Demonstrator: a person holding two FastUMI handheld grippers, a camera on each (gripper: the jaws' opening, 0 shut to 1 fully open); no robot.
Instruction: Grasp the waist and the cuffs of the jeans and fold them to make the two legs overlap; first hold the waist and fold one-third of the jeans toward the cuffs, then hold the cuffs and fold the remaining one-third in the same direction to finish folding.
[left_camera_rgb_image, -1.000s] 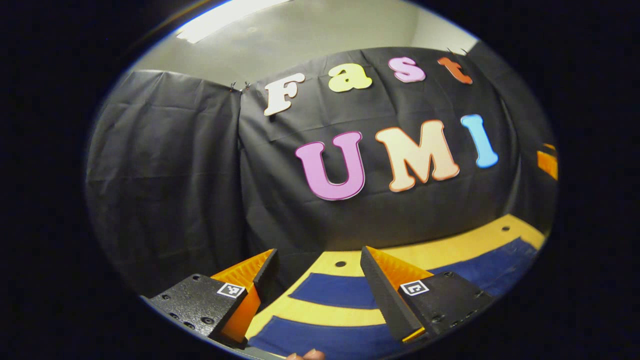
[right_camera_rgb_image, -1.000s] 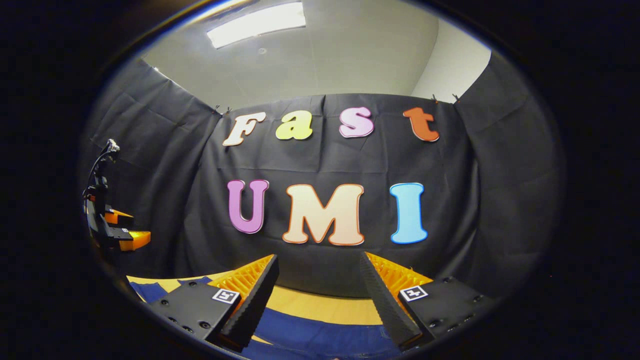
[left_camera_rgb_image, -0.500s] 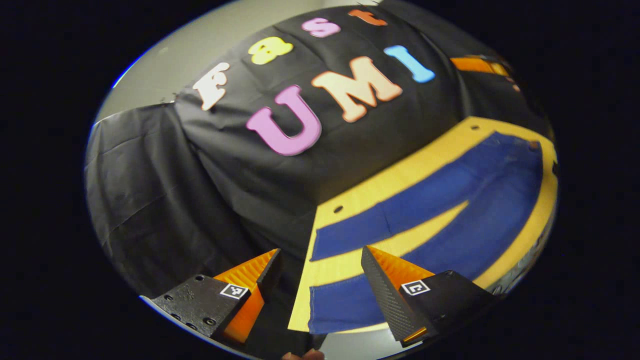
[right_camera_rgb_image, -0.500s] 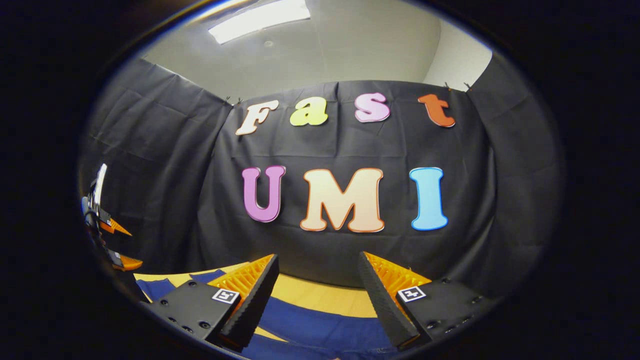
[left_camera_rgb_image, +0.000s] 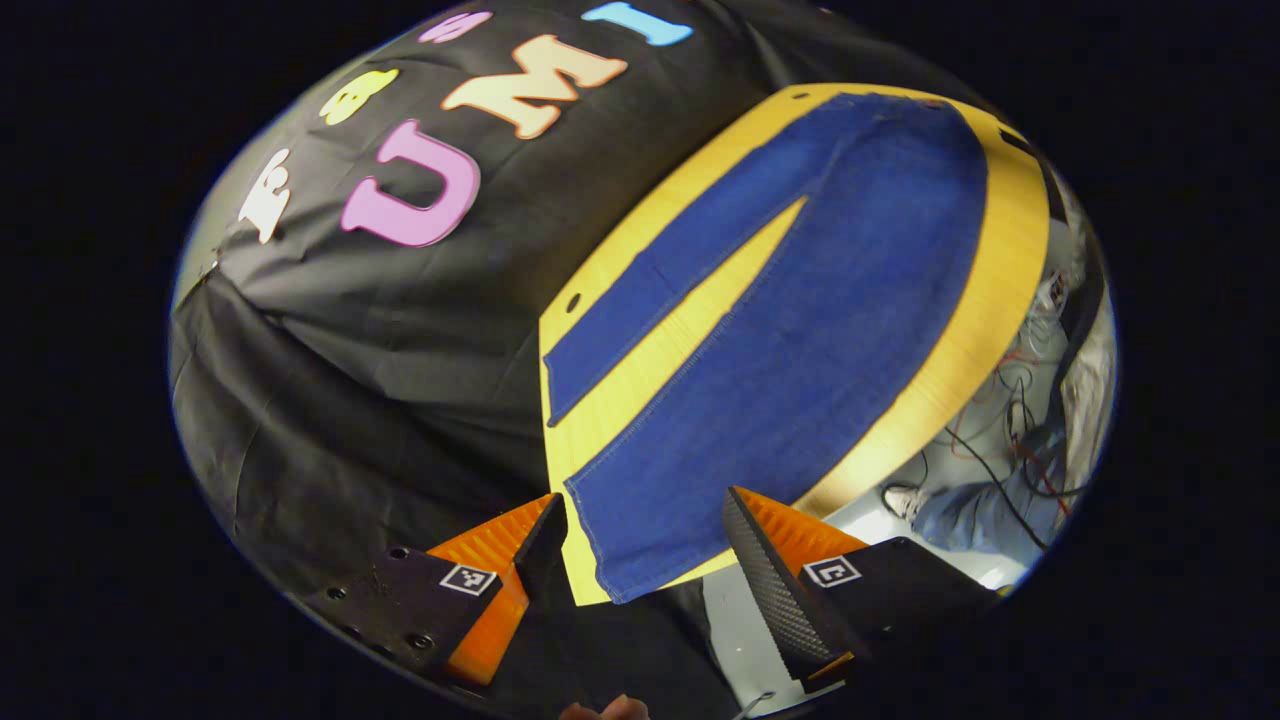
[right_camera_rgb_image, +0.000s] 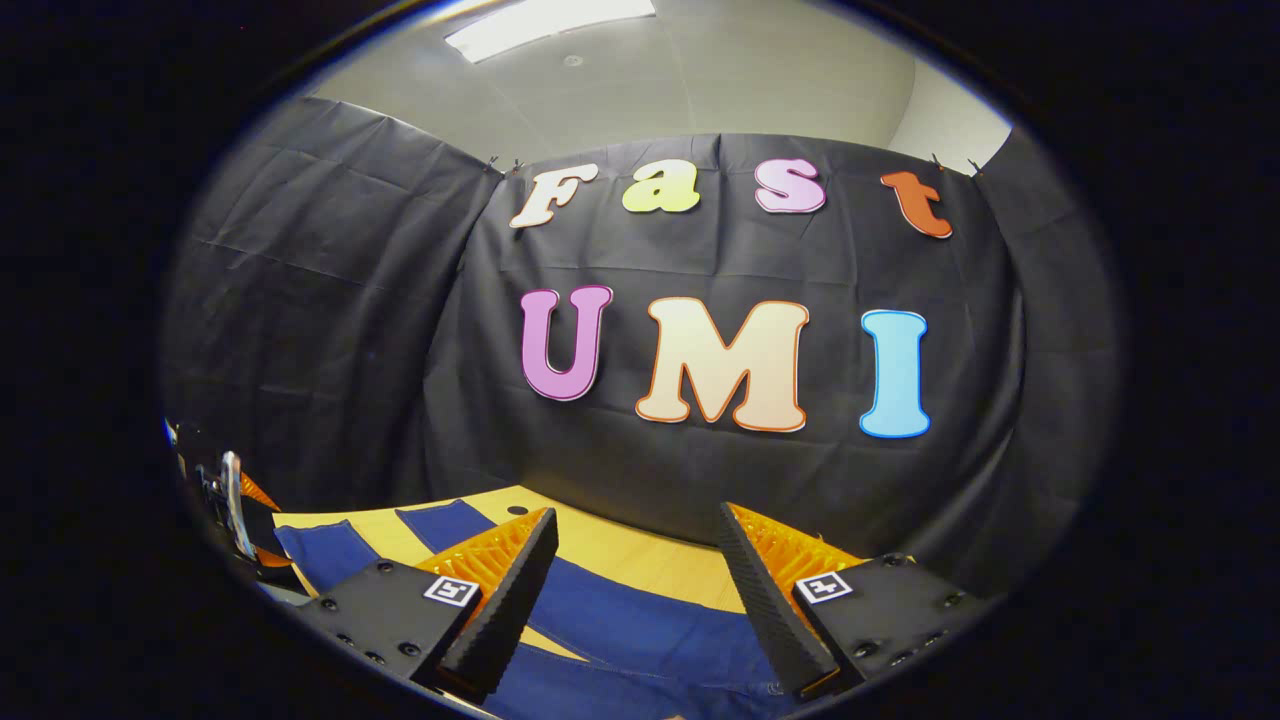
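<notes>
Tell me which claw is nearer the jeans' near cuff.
Left. The left claw hangs open just over the near cuff; the right claw hovers farther up the jeans.

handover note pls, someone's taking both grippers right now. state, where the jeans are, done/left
Left hand-held gripper: open, empty, above the near leg's cuff at the table's end.
Right hand-held gripper: open, empty, above the jeans, touching nothing.
Jeans: flat on the wooden table, legs spread in a V, not overlapped; waist at the far end in the left gripper view.
Done: nothing, no fold or grasp yet.
Left: grasp waist and cuffs, lay one leg over the other, fold the waist third toward the cuffs, then fold the cuff third.
</notes>
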